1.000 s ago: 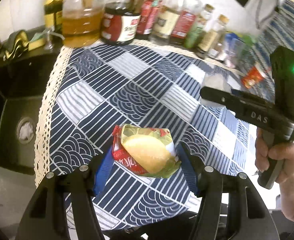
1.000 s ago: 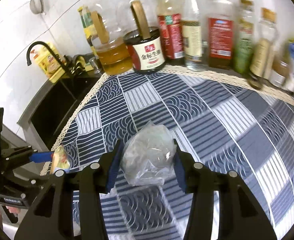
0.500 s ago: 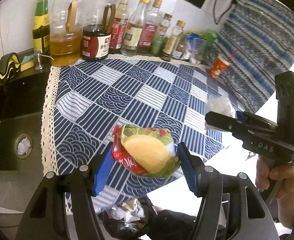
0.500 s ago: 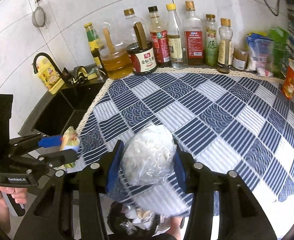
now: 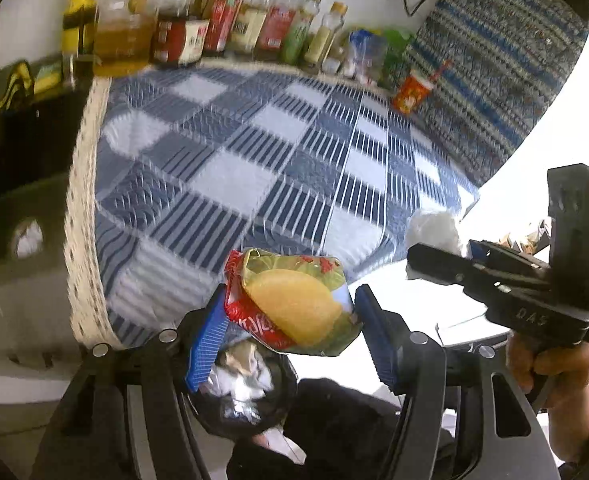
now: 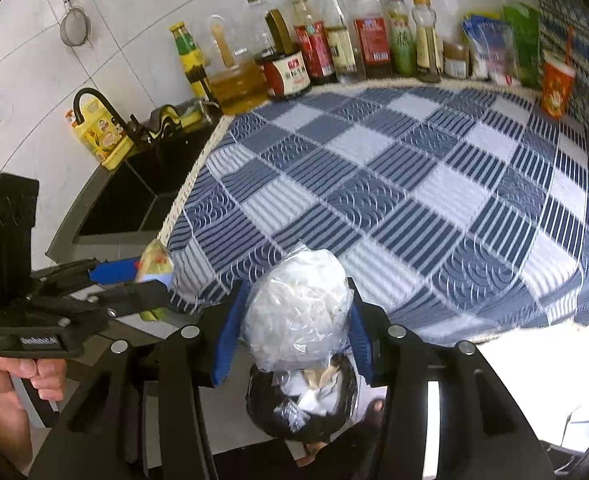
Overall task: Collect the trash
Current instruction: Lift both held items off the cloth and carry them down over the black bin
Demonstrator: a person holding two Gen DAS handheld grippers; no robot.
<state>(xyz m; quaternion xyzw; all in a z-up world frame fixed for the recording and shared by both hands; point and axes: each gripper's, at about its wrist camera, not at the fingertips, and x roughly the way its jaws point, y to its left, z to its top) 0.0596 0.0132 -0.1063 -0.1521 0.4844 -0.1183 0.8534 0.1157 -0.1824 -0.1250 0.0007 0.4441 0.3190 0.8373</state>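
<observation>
The left tongs (image 5: 290, 320) clamp a crumpled red and green snack wrapper with a yellow chip picture (image 5: 294, 304), held off the near edge of the bench under its blue and white patchwork cloth (image 6: 394, 184). Below sits a black-lined trash bin (image 6: 300, 400). To the right, the right tongs (image 6: 294, 328) grip a clear plastic bag stuffed with white paper (image 6: 298, 304) above that bin.

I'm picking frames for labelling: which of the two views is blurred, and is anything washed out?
Left wrist view: the bottles and checked cloth are smeared by motion, while the held snack wrapper stays sharp; the floor at right is blown out white. Right wrist view: mostly crisp, bottle labels legible; glare whitens the lower right corner; fisheye bends the cloth's edge.
</observation>
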